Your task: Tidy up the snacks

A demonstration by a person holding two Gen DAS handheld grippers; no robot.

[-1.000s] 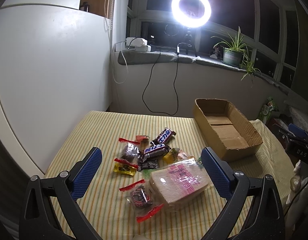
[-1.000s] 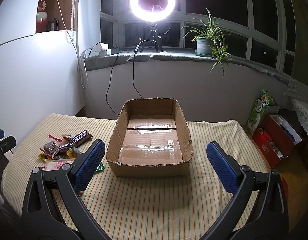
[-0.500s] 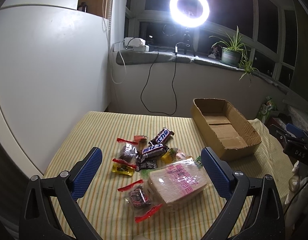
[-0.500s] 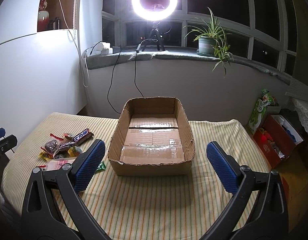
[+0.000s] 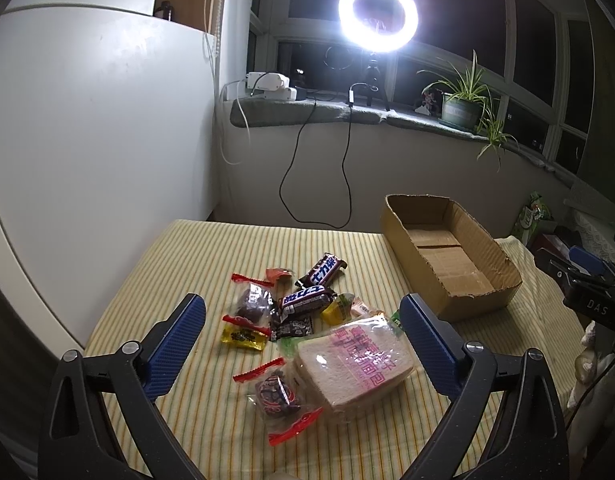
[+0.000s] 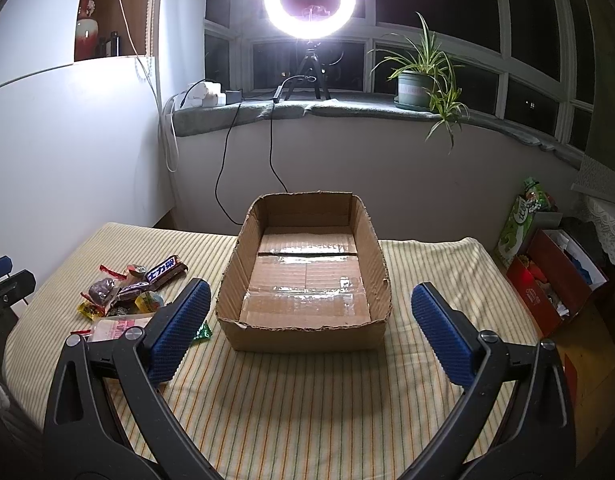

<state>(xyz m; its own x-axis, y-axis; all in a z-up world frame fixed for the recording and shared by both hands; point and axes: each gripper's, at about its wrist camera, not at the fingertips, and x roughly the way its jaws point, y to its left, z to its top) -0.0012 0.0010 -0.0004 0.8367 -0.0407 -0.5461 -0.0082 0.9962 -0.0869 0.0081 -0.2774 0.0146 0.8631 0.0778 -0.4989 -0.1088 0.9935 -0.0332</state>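
Honestly nothing's been sorted yet as far as I can see. The cardboard box [image 6: 307, 280] sits on the striped tabletop [image 6: 307, 400] totally bare inside, just taped flaps on the bottom. All the snacks are in one heap to the left of it: the big bagged bread [image 5: 351, 364] nearest, a red-ended candy pack [image 5: 277, 394] touching its left side, then two dark chocolate bars [image 5: 307, 298] farther back, a yellow packet [image 5: 243, 334], and a few more small wrapped bits around them. A little green wrapper [image 6: 201, 332] lies just beside the box's near left corner.

The left gripper [image 5: 303, 344] hangs over the pile with its fingers spread wide, nothing between them, the bread roughly lined up under the gap. The right gripper [image 6: 307, 332] is parked in front of the box, fingers wide apart too, holding nothing.

So my read: basically zero percent done. Every snack needs picking up and dropping in the box, and I'd guess the bread goes first since it's the closest. Slippery plastic bag though, could squish.
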